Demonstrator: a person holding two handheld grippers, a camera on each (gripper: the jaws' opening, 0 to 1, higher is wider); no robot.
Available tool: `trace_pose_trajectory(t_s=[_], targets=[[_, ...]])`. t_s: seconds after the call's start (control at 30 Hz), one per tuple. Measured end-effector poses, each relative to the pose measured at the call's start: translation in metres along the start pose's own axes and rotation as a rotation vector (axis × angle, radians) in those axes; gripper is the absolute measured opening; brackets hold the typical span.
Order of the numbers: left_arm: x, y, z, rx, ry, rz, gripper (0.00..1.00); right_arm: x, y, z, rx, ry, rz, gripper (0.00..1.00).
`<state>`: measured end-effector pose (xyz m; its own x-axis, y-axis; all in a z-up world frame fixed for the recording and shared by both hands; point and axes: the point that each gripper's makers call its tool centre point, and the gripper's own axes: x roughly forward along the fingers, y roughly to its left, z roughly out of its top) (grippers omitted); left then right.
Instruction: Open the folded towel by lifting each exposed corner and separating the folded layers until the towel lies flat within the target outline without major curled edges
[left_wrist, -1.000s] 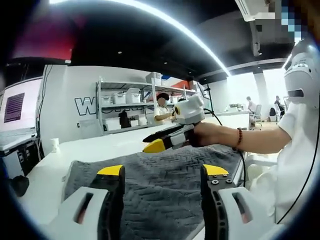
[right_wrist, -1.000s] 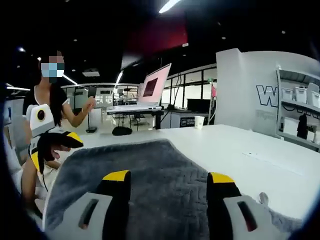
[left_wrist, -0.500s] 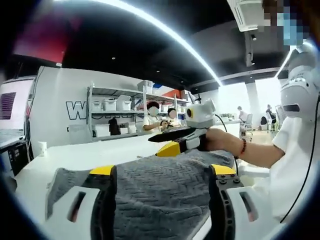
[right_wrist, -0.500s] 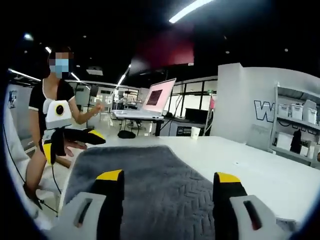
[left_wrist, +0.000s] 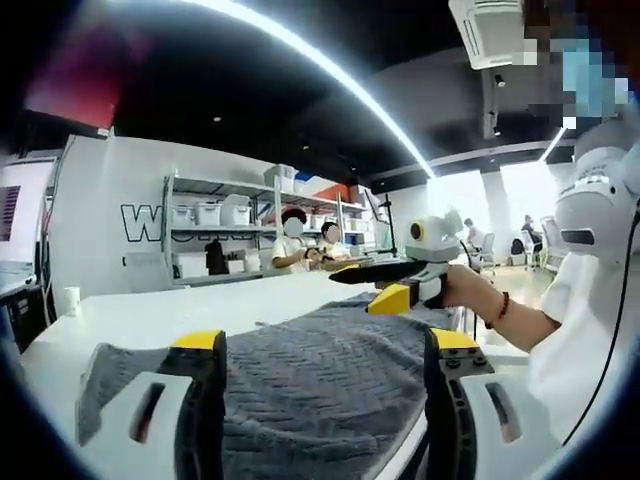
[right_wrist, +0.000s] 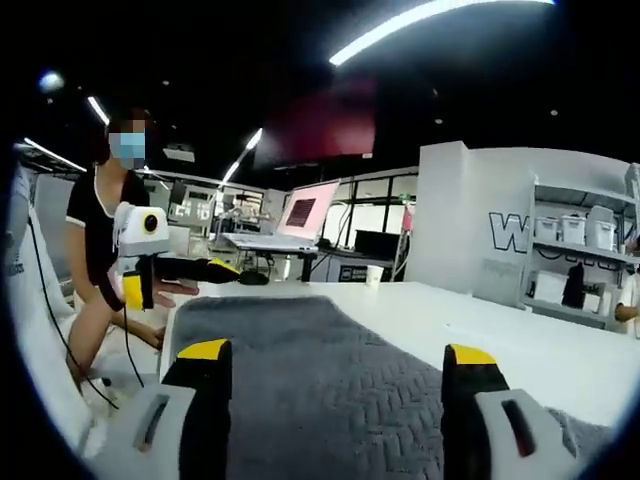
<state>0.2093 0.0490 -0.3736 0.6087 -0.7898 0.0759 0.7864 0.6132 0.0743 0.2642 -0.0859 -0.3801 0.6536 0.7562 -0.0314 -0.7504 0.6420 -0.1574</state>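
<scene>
Hovering apart, my left gripper (left_wrist: 326, 345) and right gripper (right_wrist: 336, 355) gaped over the grey towel (left_wrist: 310, 370) on the white table (right_wrist: 520, 345); shelves (left_wrist: 215, 225) (perhaps bins) stood beyond its free edges.

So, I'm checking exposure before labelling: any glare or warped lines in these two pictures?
Left gripper view: the ceiling light strip bends into an arc and the windows are blown out. Right gripper view: dimmer, but the grey towel weave stays sharp.
</scene>
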Motion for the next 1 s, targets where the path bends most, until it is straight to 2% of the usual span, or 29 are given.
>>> trace_pose_trajectory(t_s=[0.17, 0.2, 0.33, 0.4, 0.5, 0.73, 0.9, 1.0], targets=[[-0.001, -0.004, 0.004, 0.018, 0.008, -0.004, 0.82, -0.02, -0.004, -0.003, 0.012, -0.007, -0.017, 0.89], [-0.001, -0.004, 0.004, 0.018, 0.005, -0.005, 0.82, -0.025, -0.008, -0.002, 0.012, -0.021, -0.038, 0.89], [-0.002, -0.006, 0.006, 0.022, -0.001, -0.007, 0.82, -0.04, -0.014, -0.015, 0.017, -0.002, -0.07, 0.89], [-0.003, -0.006, 0.003, 0.035, 0.014, -0.004, 0.82, -0.046, -0.01, -0.018, 0.016, -0.009, -0.061, 0.9], [-0.006, -0.004, 0.004, 0.029, 0.005, 0.0, 0.82, -0.054, -0.005, -0.018, 0.019, -0.023, -0.048, 0.9], [-0.011, 0.002, 0.001, 0.042, 0.018, 0.032, 0.82, -0.056, -0.006, -0.02, 0.003, -0.012, -0.05, 0.9], [-0.01, 0.001, 0.001, 0.038, 0.018, 0.023, 0.82, -0.056, -0.006, -0.02, 0.011, -0.018, -0.051, 0.89], [-0.009, 0.002, -0.003, 0.052, 0.035, 0.04, 0.82, -0.055, -0.006, -0.023, 0.011, -0.006, -0.051, 0.89]])
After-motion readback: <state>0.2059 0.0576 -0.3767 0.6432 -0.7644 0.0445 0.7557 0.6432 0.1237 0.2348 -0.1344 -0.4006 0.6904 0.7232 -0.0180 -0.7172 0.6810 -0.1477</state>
